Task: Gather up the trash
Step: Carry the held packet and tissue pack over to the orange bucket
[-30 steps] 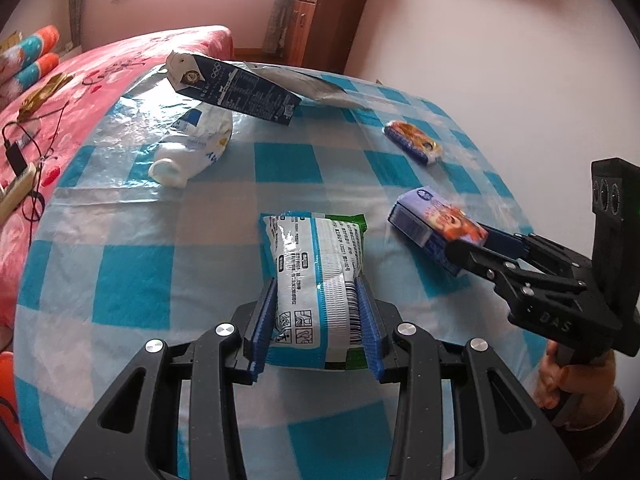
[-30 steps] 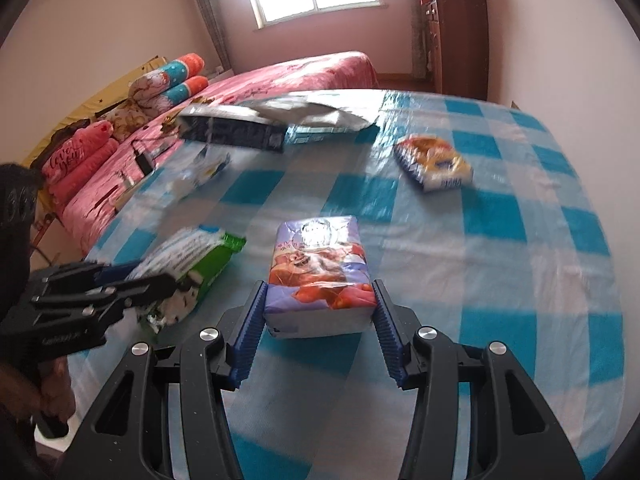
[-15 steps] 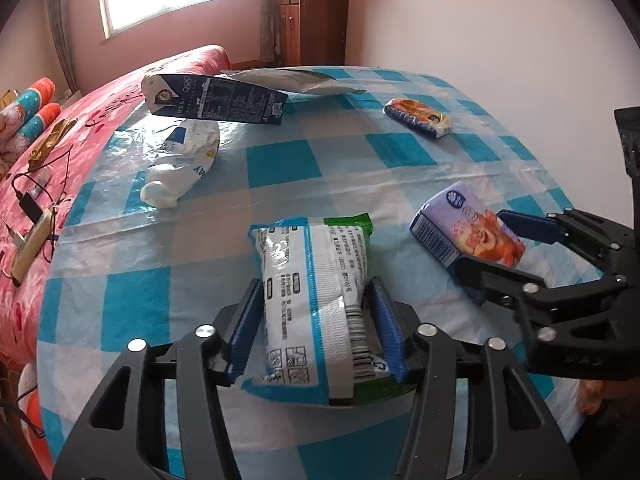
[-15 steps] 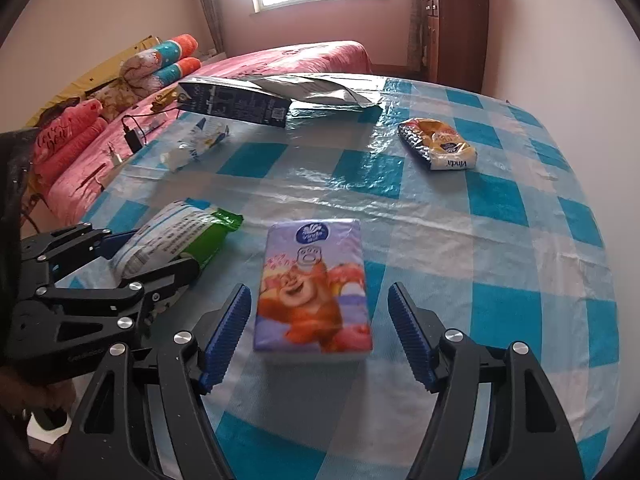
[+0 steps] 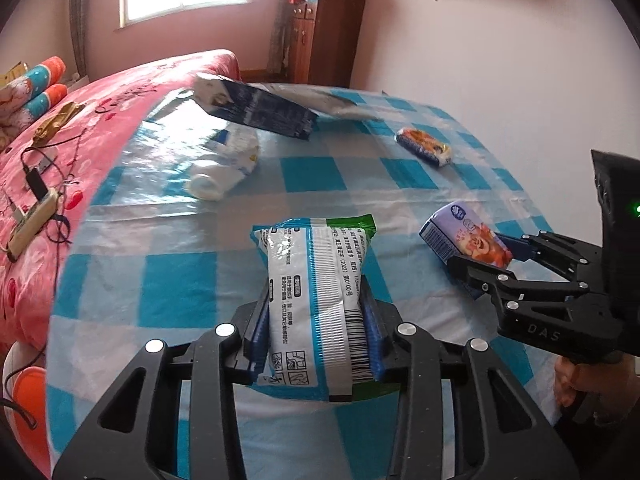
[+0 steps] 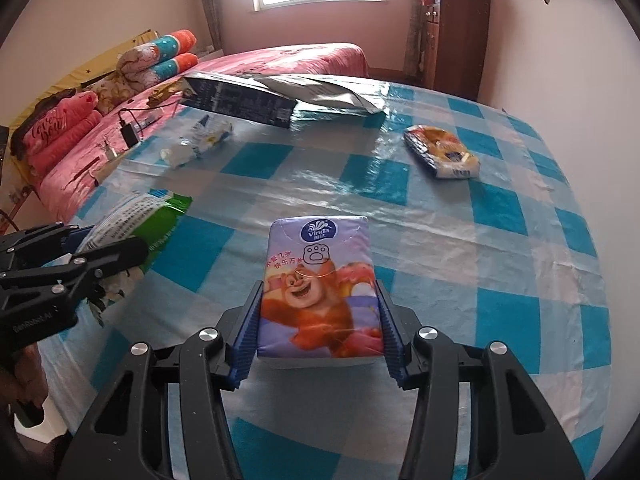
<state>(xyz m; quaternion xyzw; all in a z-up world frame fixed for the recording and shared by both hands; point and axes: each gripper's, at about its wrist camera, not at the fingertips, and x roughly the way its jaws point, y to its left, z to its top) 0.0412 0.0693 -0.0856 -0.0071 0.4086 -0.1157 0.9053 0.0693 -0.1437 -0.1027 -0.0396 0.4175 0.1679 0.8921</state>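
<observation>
Right wrist: "Vinda" on tissue pack clamped in right tool.

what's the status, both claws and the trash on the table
Left claw shut on green-and-white packet. Right claw just closed on bear tissue pack. Orange tissue pack, white wrapper, dark carton uncollected. Nothing in the way.

The tissue pack carries the brand "Vinda" in a blue oval near its top, with Chinese characters under a paw sign that are too small to read surely. The right gripper's body bears "DAS". The white and green wrapper shows "(2022)" among Chinese print, plus a barcode. A pink pillow on the bed reads "Love you".
</observation>
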